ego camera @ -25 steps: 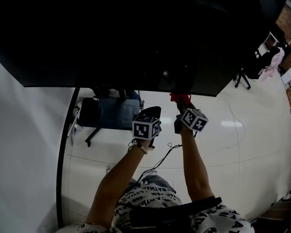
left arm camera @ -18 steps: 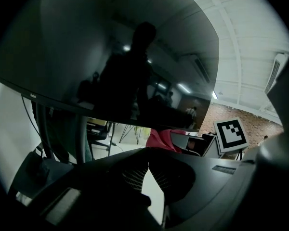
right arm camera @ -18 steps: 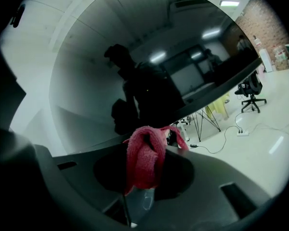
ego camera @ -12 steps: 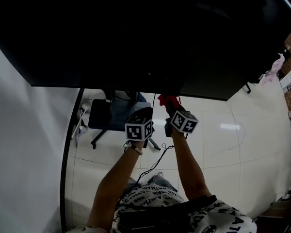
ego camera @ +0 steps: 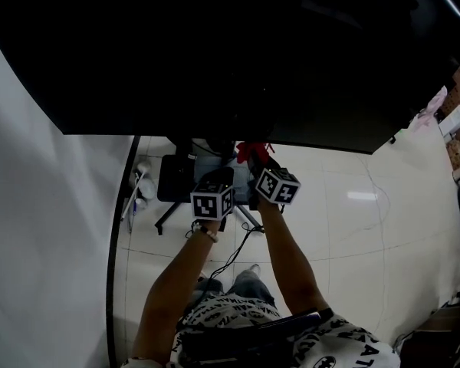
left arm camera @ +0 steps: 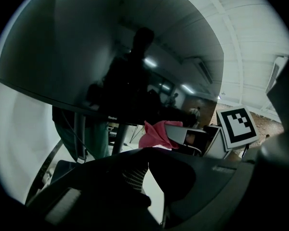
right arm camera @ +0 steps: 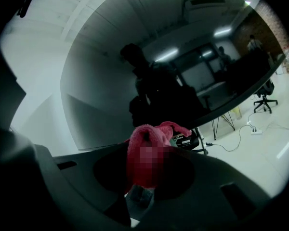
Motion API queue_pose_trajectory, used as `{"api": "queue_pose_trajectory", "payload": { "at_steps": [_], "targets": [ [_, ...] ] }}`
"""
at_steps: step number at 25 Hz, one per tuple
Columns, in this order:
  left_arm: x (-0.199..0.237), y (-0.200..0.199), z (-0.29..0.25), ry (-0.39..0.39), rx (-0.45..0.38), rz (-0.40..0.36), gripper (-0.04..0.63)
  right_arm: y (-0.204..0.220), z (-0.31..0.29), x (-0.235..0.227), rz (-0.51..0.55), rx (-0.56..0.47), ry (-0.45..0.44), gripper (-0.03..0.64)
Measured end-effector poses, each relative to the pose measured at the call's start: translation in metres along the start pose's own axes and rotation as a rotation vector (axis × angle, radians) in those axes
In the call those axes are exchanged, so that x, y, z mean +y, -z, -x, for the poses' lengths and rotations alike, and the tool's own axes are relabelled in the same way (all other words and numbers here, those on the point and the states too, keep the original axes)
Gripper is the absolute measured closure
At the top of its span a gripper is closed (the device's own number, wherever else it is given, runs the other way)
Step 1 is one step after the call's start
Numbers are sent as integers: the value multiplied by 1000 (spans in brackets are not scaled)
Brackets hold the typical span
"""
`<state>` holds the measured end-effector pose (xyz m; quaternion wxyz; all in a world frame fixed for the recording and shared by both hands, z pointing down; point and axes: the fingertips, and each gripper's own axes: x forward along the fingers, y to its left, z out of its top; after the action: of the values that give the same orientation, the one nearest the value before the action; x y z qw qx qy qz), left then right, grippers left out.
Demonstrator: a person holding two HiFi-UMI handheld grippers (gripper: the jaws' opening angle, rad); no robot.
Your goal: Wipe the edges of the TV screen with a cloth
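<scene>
The big black TV screen (ego camera: 238,52) fills the top of the head view, its lower edge (ego camera: 291,142) running just above both grippers. My right gripper (ego camera: 254,153) is shut on a red cloth (ego camera: 249,150) that touches that lower edge. In the right gripper view the cloth (right arm camera: 147,153) bulges out between the jaws in front of the dark screen (right arm camera: 149,71). My left gripper (ego camera: 218,176) hangs just left of it below the screen, its jaws closed with nothing in them. The left gripper view shows the cloth (left arm camera: 154,134) and the right gripper's marker cube (left arm camera: 237,127).
A white wall (ego camera: 46,228) stands at the left. A dark stand with a blue-grey box (ego camera: 180,182) sits on the glossy white floor (ego camera: 353,221) under the screen. Cables (ego camera: 234,255) trail on the floor. Office clutter (ego camera: 445,106) lies far right.
Both grippers have slid left along the screen's lower edge, the right one carrying the red cloth with it. The head view has shifted, so the screen's edge now sits lower.
</scene>
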<state>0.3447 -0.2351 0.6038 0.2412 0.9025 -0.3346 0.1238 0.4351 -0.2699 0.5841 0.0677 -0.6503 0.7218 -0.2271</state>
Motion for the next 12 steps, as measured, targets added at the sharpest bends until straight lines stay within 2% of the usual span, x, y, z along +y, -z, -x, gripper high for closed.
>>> {"api": "queue_pose_trajectory", "payload": {
  "at_steps": [6,12],
  "targets": [
    [41,0,31,-50,-16,34,604,21,-31,41,16,35,-19,508],
    [77,-6,51,-129,-43,56,604,45,-61,80,-1,92,-93,508]
  ]
}}
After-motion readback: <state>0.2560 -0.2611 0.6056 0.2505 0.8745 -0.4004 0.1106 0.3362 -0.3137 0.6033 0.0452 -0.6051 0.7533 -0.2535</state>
